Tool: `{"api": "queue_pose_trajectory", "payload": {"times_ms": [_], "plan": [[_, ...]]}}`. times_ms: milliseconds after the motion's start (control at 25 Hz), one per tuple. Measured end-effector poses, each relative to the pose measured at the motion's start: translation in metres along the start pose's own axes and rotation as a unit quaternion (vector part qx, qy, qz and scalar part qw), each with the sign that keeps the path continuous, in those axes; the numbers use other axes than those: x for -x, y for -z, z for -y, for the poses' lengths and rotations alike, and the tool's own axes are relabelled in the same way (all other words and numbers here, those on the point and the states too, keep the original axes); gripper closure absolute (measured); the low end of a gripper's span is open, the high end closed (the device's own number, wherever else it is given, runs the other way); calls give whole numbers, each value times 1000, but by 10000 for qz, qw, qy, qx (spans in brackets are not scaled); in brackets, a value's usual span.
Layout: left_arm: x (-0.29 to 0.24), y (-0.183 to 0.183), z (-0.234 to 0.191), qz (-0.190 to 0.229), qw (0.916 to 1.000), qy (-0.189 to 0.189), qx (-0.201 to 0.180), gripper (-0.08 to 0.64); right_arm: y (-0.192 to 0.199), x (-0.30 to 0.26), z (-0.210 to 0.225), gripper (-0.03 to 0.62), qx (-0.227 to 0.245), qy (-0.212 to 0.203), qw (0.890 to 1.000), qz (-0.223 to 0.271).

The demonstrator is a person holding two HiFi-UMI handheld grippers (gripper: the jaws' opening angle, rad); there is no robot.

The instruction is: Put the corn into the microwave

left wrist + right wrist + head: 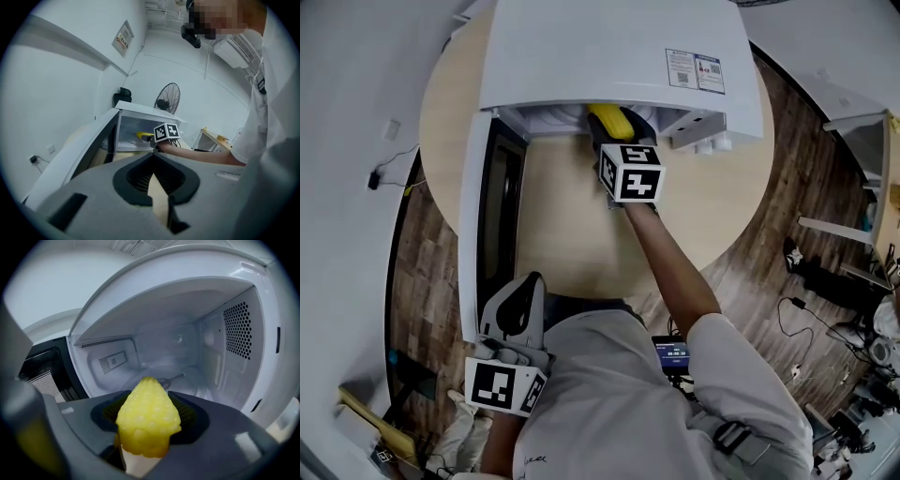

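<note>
The yellow corn [147, 420] is gripped between the jaws of my right gripper [149, 409], tip pointing into the open white microwave [234, 333]. In the head view the corn [609, 120] sits at the mouth of the microwave [609, 56], under its top edge, with the right gripper [614, 133] just behind it. The glass turntable [180, 379] lies bare ahead of the corn. The microwave door [472, 216] stands swung open to the left. My left gripper [517, 305] hangs back near the person's body beside the door's end, jaws together and nothing in them.
The microwave rests on a round light-wood table [572, 225]. A standing fan [167, 98] is behind it. Cables and gear [811, 328] lie on the wood floor to the right, and a small screen [673, 353] shows beside the person's arm.
</note>
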State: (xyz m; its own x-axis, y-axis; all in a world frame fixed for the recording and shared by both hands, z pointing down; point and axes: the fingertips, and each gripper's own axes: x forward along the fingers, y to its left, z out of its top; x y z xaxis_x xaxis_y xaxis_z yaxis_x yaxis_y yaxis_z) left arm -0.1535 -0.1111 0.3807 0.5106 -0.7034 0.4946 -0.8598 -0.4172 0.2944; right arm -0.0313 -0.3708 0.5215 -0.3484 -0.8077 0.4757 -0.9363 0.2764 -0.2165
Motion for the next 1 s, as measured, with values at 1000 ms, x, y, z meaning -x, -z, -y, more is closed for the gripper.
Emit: {"api": "queue_pose_trajectory", "payload": {"times_ms": [1000], "plan": [[-14,-3,-8,-54,9999,-109,105,571,-12,-49,-1,331,866,248,9959,-79]]}}
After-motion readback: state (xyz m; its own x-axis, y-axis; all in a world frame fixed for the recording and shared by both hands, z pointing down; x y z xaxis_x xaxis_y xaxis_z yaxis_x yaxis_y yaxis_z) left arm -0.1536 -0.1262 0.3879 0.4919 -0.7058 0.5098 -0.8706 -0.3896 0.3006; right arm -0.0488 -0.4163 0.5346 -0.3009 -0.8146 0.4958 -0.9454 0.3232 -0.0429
